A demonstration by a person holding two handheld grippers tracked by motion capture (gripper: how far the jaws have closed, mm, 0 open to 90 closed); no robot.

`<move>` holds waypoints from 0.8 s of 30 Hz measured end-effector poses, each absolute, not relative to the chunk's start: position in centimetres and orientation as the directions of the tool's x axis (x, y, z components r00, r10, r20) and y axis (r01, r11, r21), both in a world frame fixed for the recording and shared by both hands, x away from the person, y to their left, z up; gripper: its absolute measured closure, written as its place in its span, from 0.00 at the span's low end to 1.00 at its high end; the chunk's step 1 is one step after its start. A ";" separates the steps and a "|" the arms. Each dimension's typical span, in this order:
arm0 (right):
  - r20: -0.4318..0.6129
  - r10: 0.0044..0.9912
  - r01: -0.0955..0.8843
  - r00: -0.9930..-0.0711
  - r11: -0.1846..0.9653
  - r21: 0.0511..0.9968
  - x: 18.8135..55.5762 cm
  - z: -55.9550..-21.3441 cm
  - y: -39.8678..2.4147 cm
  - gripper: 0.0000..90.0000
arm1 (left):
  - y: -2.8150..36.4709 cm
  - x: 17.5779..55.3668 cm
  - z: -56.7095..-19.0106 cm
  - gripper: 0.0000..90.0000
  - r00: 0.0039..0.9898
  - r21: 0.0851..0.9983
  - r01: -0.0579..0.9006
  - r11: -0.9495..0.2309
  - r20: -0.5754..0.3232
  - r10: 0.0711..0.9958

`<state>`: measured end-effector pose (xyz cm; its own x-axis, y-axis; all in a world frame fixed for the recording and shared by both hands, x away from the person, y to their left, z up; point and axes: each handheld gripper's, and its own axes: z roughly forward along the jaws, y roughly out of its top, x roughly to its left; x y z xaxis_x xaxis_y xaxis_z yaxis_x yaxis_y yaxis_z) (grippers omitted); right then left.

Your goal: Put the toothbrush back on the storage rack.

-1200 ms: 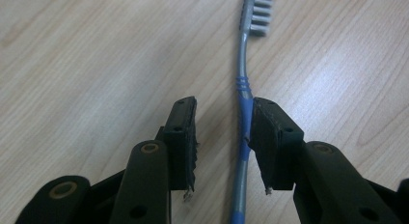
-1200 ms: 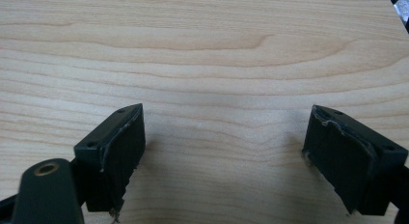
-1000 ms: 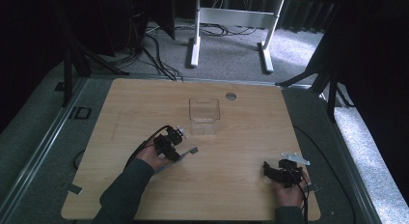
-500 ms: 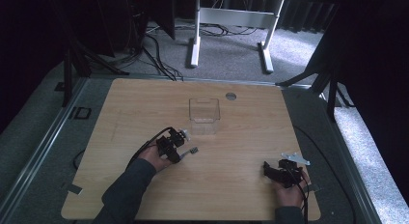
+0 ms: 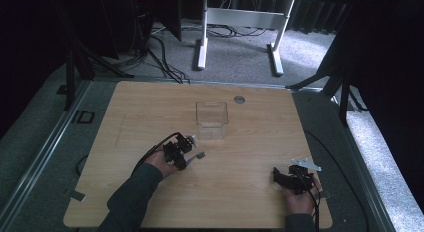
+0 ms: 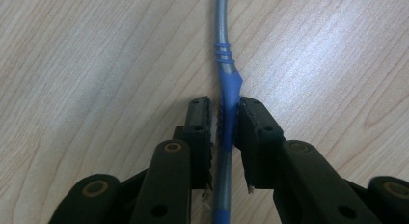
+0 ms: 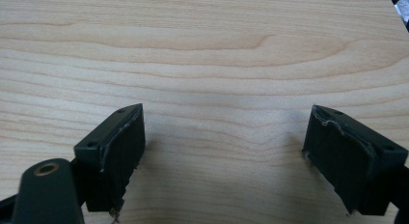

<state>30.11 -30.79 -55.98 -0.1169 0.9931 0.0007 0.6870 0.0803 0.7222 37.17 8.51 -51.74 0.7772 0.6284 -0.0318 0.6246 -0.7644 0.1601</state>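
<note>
A slim utensil with a silver shaft and a blue grip (image 6: 226, 79) lies flat on the wooden table (image 5: 150, 107); in the high view it is a small grey piece (image 5: 199, 155) left of centre. My left gripper (image 6: 224, 105) straddles the blue grip. Its jaws have just been closing: one pad (image 6: 251, 132) touches the handle, and a thin gap remains at the other. In the high view the left gripper (image 5: 189, 157) points right at it. My right gripper (image 7: 226, 118) rests near the front right (image 5: 276, 176), open wide over bare wood.
A clear square plastic container (image 5: 211, 120) stands just behind the left gripper. A round grey grommet (image 5: 239, 99) sits near the far edge. Cables trail from both grippers. Beyond the table stand a white frame (image 5: 239, 17) and dark floor.
The left gripper's jaws have drawn together around the utensil's handle. The hand has barely shifted, and the right gripper has stayed still.
</note>
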 end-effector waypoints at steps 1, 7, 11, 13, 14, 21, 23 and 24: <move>0.001 0.993 0.687 -0.117 0.080 0.722 30.1 -56.0 -30.8 0.16 | 8.5 37.2 -51.7 0.83 0.777 0.161 0.625 -0.764 -0.031 0.629; 0.000 0.993 0.687 -0.118 0.081 0.722 30.1 -56.0 -30.8 0.16 | 8.4 37.2 -51.8 0.87 0.780 0.157 0.622 -0.767 -0.030 0.626; 0.000 0.993 0.687 -0.118 0.081 0.722 30.1 -56.0 -30.8 0.16 | 8.3 37.2 -51.7 0.90 0.788 0.149 0.611 -0.778 -0.021 0.615; 0.001 0.993 0.687 -0.118 0.081 0.722 30.1 -56.0 -30.8 0.16 | 8.2 37.1 -51.7 0.90 0.794 0.145 0.603 -0.784 -0.011 0.608; 0.001 0.993 0.687 -0.118 0.081 0.722 30.1 -56.0 -30.8 0.16 | 8.2 37.1 -51.7 0.91 0.794 0.146 0.602 -0.785 -0.004 0.608; 0.000 0.993 0.687 -0.118 0.081 0.722 30.1 -56.0 -30.8 0.16 | 8.4 36.9 -51.1 0.91 0.778 0.185 0.615 -0.766 0.015 0.628; 0.000 0.993 0.687 -0.118 0.081 0.722 30.1 -56.0 -30.8 0.16 | 8.6 37.0 -50.8 0.91 0.777 0.197 0.615 -0.764 0.013 0.629; 0.000 0.993 0.687 -0.118 0.081 0.722 30.1 -56.0 -30.8 0.16 | 8.7 37.0 -50.6 0.91 0.778 0.200 0.614 -0.764 0.013 0.628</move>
